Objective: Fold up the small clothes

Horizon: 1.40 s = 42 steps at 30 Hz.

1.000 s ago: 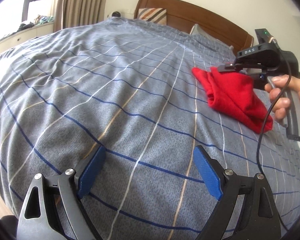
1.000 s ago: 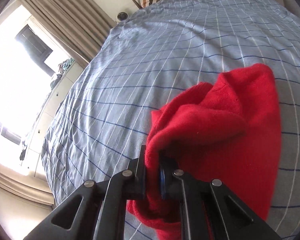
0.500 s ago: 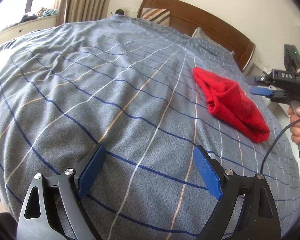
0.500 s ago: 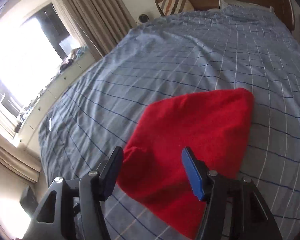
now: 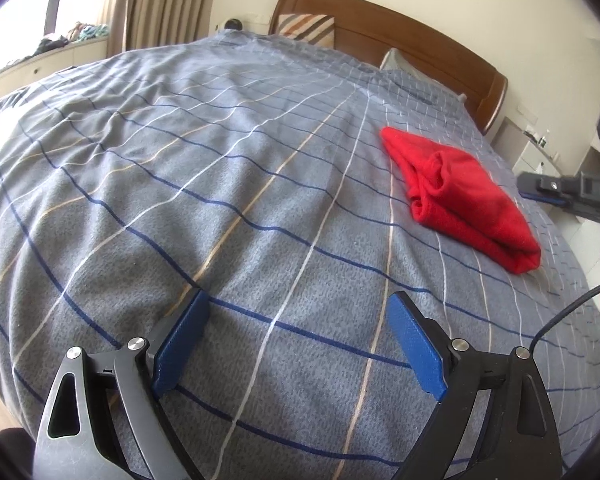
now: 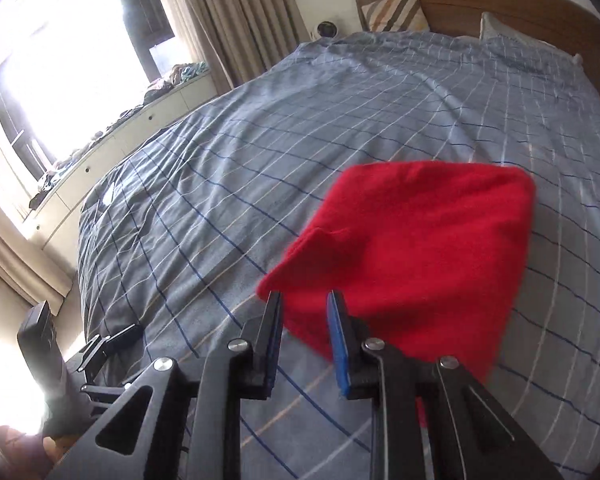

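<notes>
Red cloth (image 6: 416, 256) lies folded on bed (image 5: 180, 160), looks done. Left gripper (image 5: 296, 340) wide apart, right gripper (image 6: 304, 344) narrowly apart, both empty.

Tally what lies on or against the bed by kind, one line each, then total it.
Red folded garment: 1
Striped cushion: 1
Grey pillow: 1
Checked bedspread: 1
Total: 4
</notes>
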Each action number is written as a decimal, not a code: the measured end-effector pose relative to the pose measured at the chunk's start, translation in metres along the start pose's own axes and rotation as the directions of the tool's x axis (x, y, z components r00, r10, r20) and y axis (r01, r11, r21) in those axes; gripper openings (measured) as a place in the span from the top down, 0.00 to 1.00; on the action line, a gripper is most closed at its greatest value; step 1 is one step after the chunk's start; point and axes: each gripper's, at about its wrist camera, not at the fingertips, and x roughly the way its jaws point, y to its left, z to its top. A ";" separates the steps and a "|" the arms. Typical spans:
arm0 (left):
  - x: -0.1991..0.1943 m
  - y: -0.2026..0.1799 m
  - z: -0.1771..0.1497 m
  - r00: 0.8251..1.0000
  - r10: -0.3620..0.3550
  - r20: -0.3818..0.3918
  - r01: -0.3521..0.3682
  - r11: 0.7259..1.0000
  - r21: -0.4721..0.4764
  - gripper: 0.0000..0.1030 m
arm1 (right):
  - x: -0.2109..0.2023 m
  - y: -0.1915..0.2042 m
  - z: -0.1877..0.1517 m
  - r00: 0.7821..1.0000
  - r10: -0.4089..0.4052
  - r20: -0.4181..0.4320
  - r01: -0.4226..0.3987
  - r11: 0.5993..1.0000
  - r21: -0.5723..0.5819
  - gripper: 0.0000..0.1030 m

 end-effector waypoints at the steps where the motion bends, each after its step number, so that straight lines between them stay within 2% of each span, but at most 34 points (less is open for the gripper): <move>1: 0.000 0.000 0.000 1.000 -0.003 -0.001 0.003 1.000 -0.005 0.09 | -0.010 -0.010 -0.006 0.999 -0.043 0.004 0.043 0.999 0.006 0.77; 4: 0.001 -0.003 -0.001 1.000 0.005 -0.004 -0.005 1.000 0.006 0.08 | -0.006 -0.045 -0.026 0.991 -0.116 -0.059 0.120 0.991 0.062 0.77; 6: 0.001 -0.007 -0.002 1.000 0.014 -0.011 -0.014 0.999 0.040 0.08 | 0.014 -0.060 -0.042 0.986 -0.120 -0.119 0.131 0.987 0.093 0.77; 8: -0.002 -0.011 -0.002 0.999 0.016 -0.030 -0.014 0.997 0.075 0.08 | 0.025 -0.061 -0.054 0.984 -0.116 -0.134 0.130 0.987 0.096 0.77; 9: -0.005 -0.013 -0.001 0.999 0.002 -0.037 0.001 0.997 0.079 0.08 | 0.022 -0.059 -0.056 0.986 -0.114 -0.123 0.127 0.987 0.097 0.77; 11: -0.011 -0.017 0.013 0.996 -0.075 -0.043 0.078 0.995 0.061 0.08 | 0.012 -0.060 -0.057 0.990 -0.090 -0.112 0.103 0.987 0.121 0.76; 13: -0.009 -0.028 0.041 0.985 -0.164 -0.046 0.166 0.985 0.051 0.07 | 0.000 -0.067 -0.056 0.992 -0.068 -0.103 0.084 0.984 0.157 0.62; 14: -0.004 -0.038 0.059 0.978 -0.202 -0.054 0.204 0.978 0.050 0.05 | -0.007 -0.074 -0.054 0.995 -0.059 -0.085 0.074 0.980 0.186 0.45; 15: 0.007 -0.049 0.077 0.965 -0.250 -0.083 0.254 0.966 0.044 0.03 | -0.015 -0.083 -0.051 0.997 -0.054 -0.050 0.064 0.972 0.226 0.31; 16: 0.023 -0.060 0.096 0.943 -0.305 -0.134 0.312 0.950 0.027 0.03 | -0.021 -0.094 -0.046 0.998 -0.054 -0.012 0.055 0.961 0.271 0.27; 17: 0.041 -0.072 0.112 0.913 -0.358 -0.193 0.365 0.931 0.004 0.03 | -0.025 -0.104 -0.042 0.998 -0.053 0.022 0.043 0.946 0.321 0.26; 18: 0.062 -0.083 0.126 0.893 -0.381 -0.241 0.389 0.921 -0.015 0.03 | -0.026 -0.116 -0.036 0.998 -0.039 0.050 0.017 0.927 0.374 0.26; 19: 0.080 -0.092 0.137 0.892 -0.364 -0.268 0.375 0.927 -0.012 0.03 | -0.023 -0.126 -0.030 0.998 -0.013 0.070 -0.018 0.906 0.422 0.25; 21: 0.112 -0.108 0.151 0.909 -0.277 -0.310 0.300 0.953 0.029 0.04 | -0.007 -0.148 -0.020 0.997 0.030 0.076 -0.065 0.855 0.515 0.25; 24: 0.139 -0.119 0.158 0.912 -0.213 -0.351 0.252 0.965 0.067 0.04 | 0.026 -0.171 -0.014 0.990 0.110 0.092 -0.143 0.770 0.622 0.25; 27: 0.157 -0.121 0.154 0.893 -0.202 -0.402 0.250 0.966 0.070 0.04 | 0.059 -0.180 -0.010 0.973 0.192 0.128 -0.227 0.695 0.682 0.25; 29: 0.168 -0.120 0.147 0.880 -0.194 -0.433 0.245 0.967 0.064 0.04 | 0.076 -0.180 -0.006 0.963 0.219 0.155 -0.264 0.660 0.704 0.25; 30: 0.171 -0.120 0.143 0.882 -0.182 -0.434 0.235 0.969 0.072 0.04 | 0.083 -0.177 -0.004 0.966 0.214 0.148 -0.255 0.662 0.705 0.29; 31: 0.171 -0.120 0.139 0.889 -0.173 -0.425 0.229 0.970 0.083 0.05 | 0.087 -0.173 0.001 0.975 0.189 0.120 -0.219 0.688 0.692 0.34; 33: 0.168 -0.122 0.132 0.904 -0.151 -0.399 0.215 0.969 0.120 0.26 | 0.090 -0.159 0.011 0.995 0.098 0.032 -0.096 0.785 0.612 0.63; 34: 0.165 -0.125 0.128 0.898 -0.181 -0.401 0.250 0.960 0.126 0.55 | 0.088 -0.149 0.016 0.999 0.040 -0.001 -0.033 0.834 0.551 0.65; 35: 0.163 -0.127 0.125 0.884 -0.217 -0.414 0.287 0.951 0.116 0.74 | 0.085 -0.136 0.022 1.000 -0.020 -0.013 0.024 0.880 0.473 0.68; 37: 0.152 -0.134 0.122 0.911 -0.178 -0.371 0.255 0.952 0.171 0.79 | 0.078 -0.101 0.033 0.988 -0.155 -0.008 0.151 0.948 0.279 0.70; 38: 0.145 -0.137 0.122 0.921 -0.167 -0.353 0.245 0.951 0.190 0.80 | 0.074 -0.086 0.036 0.980 -0.198 0.011 0.191 0.960 0.206 0.70; 40: 0.127 -0.138 0.130 0.931 -0.187 -0.313 0.251 0.951 0.180 0.81 | 0.059 -0.066 0.043 0.970 -0.232 0.071 0.221 0.966 0.132 0.71; 42: 0.099 -0.137 0.147 0.944 -0.222 -0.245 0.268 0.948 0.171 0.81 | 0.037 -0.051 0.052 0.962 -0.231 0.148 0.218 0.971 0.100 0.71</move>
